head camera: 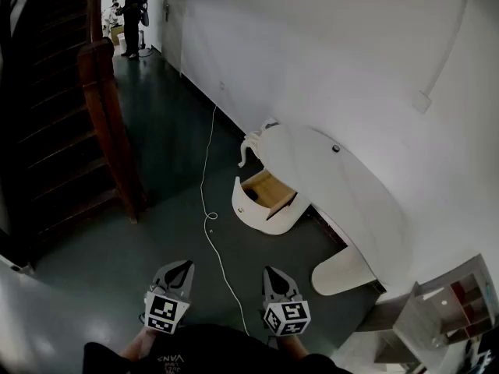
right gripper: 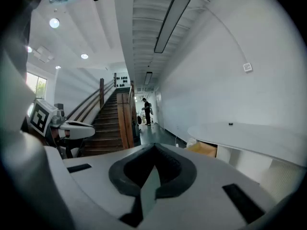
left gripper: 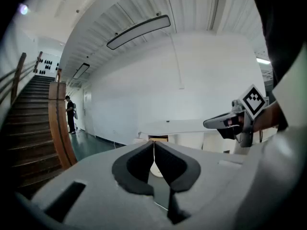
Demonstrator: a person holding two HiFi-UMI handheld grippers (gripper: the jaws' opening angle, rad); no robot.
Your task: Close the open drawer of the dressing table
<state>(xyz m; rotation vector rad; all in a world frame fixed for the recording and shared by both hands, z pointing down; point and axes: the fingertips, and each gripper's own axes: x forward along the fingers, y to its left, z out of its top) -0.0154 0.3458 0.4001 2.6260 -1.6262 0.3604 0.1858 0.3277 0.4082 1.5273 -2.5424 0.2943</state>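
A white dressing table [head camera: 327, 170] with a rounded top stands against the wall. Its drawer [head camera: 269, 197] is pulled out towards the floor space, showing a wooden inside and a curved white front. My left gripper [head camera: 181, 269] and right gripper [head camera: 273, 275] hang side by side low in the head view, well short of the drawer, both shut and empty. In the left gripper view the drawer [left gripper: 158, 139] shows straight ahead beyond the closed left gripper [left gripper: 154, 143]. The right gripper [right gripper: 154, 147] points at the stairs, with the drawer [right gripper: 204, 149] off to its right.
A white cable [head camera: 209, 209] runs along the dark floor from the wall towards me. A wooden staircase with a thick newel post [head camera: 109, 123] rises at left. A person [head camera: 131, 18] stands far down the corridor. A round white stool [head camera: 343, 273] sits by the table.
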